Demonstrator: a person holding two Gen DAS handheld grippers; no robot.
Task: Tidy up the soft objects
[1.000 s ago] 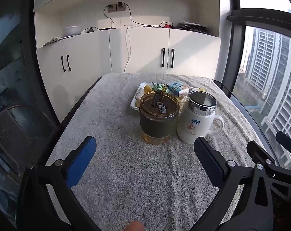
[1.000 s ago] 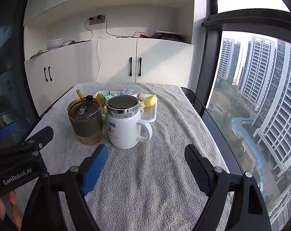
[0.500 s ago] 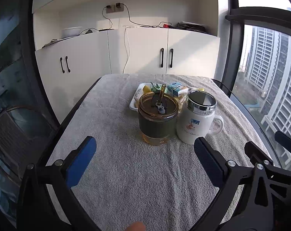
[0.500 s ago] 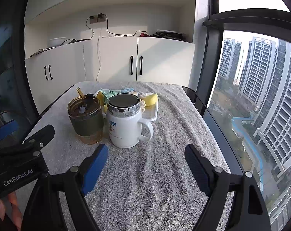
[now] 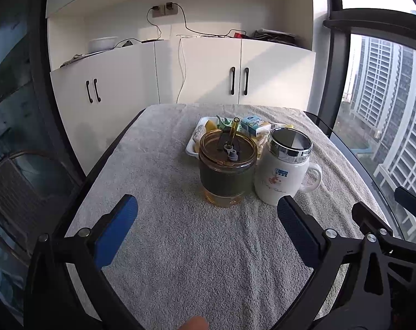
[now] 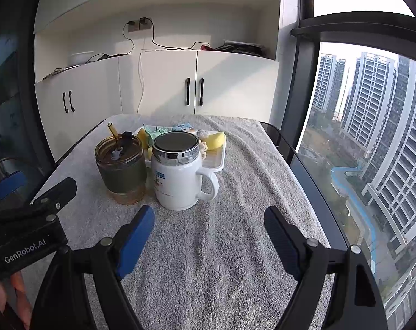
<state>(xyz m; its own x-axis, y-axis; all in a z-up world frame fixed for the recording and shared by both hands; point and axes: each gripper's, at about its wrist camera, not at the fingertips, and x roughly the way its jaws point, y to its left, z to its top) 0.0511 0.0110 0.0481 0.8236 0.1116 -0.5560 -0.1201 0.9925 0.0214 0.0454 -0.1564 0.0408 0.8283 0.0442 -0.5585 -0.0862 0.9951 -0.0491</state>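
Note:
A white tray (image 5: 193, 144) (image 6: 217, 159) at the far middle of the table holds several soft things: a yellow plush piece (image 6: 216, 140), a green packet (image 6: 155, 132) and a small blue-white carton (image 5: 253, 126). An amber glass cup with a dark sleeve, lid and straw (image 5: 227, 173) (image 6: 121, 165) and a white lidded mug (image 5: 283, 170) (image 6: 179, 173) stand in front of the tray and hide part of it. My left gripper (image 5: 208, 222) is open and empty, short of the cups. My right gripper (image 6: 208, 229) is open and empty, just short of the mug.
A grey towel (image 5: 202, 261) (image 6: 216, 269) covers the table. White cabinets (image 5: 208, 77) stand behind it, with cables and a bowl on top. A large window (image 6: 372, 151) runs along the right edge. The left gripper's body (image 6: 29, 231) shows at the left of the right wrist view.
Both grippers have eased slightly toward the cups. Their jaws stay open and nothing on the table has moved.

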